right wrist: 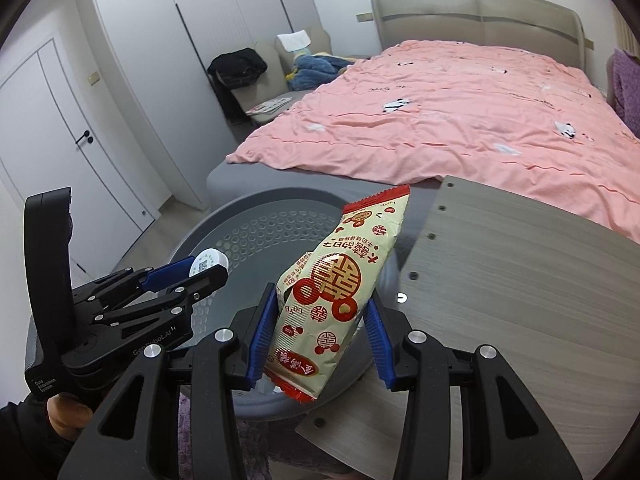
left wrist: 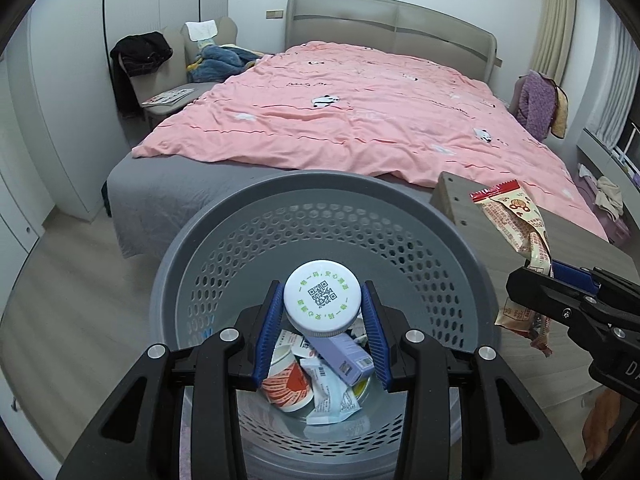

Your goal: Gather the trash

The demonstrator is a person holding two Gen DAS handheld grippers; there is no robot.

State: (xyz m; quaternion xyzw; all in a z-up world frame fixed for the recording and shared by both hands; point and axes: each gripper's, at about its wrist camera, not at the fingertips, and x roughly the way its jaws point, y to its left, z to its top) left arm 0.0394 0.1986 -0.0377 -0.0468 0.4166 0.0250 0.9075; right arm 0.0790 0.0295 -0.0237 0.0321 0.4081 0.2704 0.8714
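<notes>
Grey perforated bin [left wrist: 320, 216] waits below as the left gripper [left wrist: 322, 320] clamps a rigid, light white-lidded jar [left wrist: 322, 300] by its lid, beside it the right gripper [right wrist: 320, 336] pinching a soft, crinkly snack wrapper [right wrist: 336, 292] mid-body.

**Bedroom, bed w/ pink duvet**

Big bed [left wrist: 360, 120] w/ grey padded headboard [left wrist: 392, 28], grey sheet below. White wardrobe doors [right wrist: 132, 92] on left wall. Chairs [left wrist: 176, 80] piled w/ clothes beside bed. Pale wood floor [left wrist: 72, 300]. Beige curtain [left wrist: 556, 20] far right. Wood-grain surface [right wrist: 520, 280] nearby.
</notes>
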